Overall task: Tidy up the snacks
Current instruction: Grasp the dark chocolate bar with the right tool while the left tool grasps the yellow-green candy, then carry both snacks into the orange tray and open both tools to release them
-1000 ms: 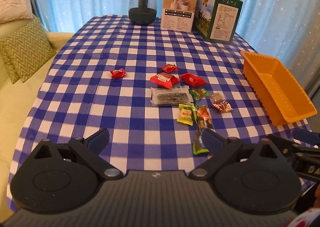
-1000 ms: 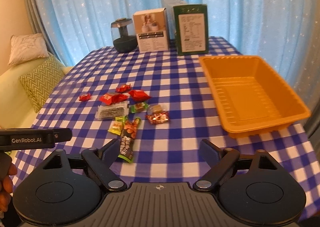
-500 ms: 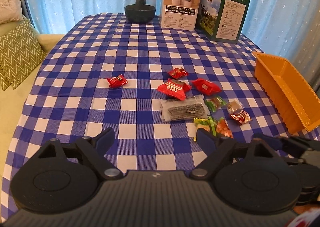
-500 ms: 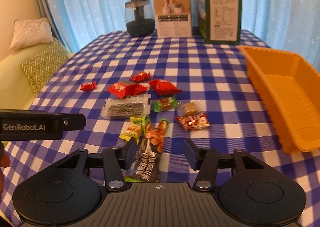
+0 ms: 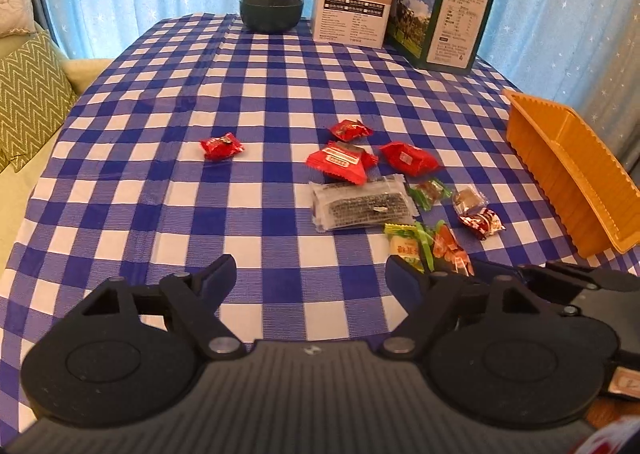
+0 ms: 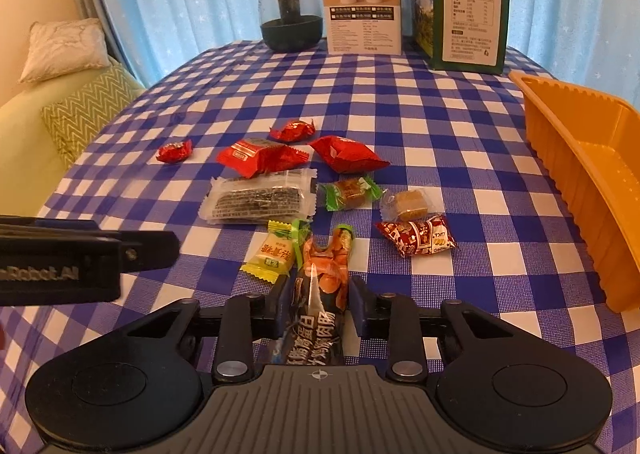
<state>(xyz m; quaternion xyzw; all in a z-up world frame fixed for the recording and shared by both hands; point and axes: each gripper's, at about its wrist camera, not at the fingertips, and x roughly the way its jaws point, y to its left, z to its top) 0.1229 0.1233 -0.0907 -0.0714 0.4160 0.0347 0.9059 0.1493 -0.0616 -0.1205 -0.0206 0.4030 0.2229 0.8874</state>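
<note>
Several wrapped snacks lie loose on the blue-checked tablecloth (image 6: pixel 420 101): red packets (image 6: pixel 260 155), a clear packet with a dark bar (image 6: pixel 260 201), a yellow candy (image 6: pixel 270 252) and a red-and-white candy (image 6: pixel 416 238). My right gripper (image 6: pixel 320 290) is closing on a long dark sausage packet (image 6: pixel 320 318), and its pads touch both sides of the packet. My left gripper (image 5: pixel 311 270) hovers over bare cloth short of the clear packet (image 5: pixel 360 207). Its jaws are closing with nothing between them. An orange tray (image 6: pixel 580 157) stands to the right.
At the table's far edge stand a dark glass jar (image 6: pixel 290 13), a white box (image 6: pixel 364 5) and a green box (image 6: pixel 468 9). A sofa with cushions (image 6: pixel 80 113) runs along the left. Blue curtains hang behind. The left gripper's body (image 6: pixel 80 258) reaches in beside the yellow candy.
Both grippers came forward and down toward the snacks. The right jaws narrowed from wide apart until they closed around the long dark packet. The left jaws narrowed a little.
</note>
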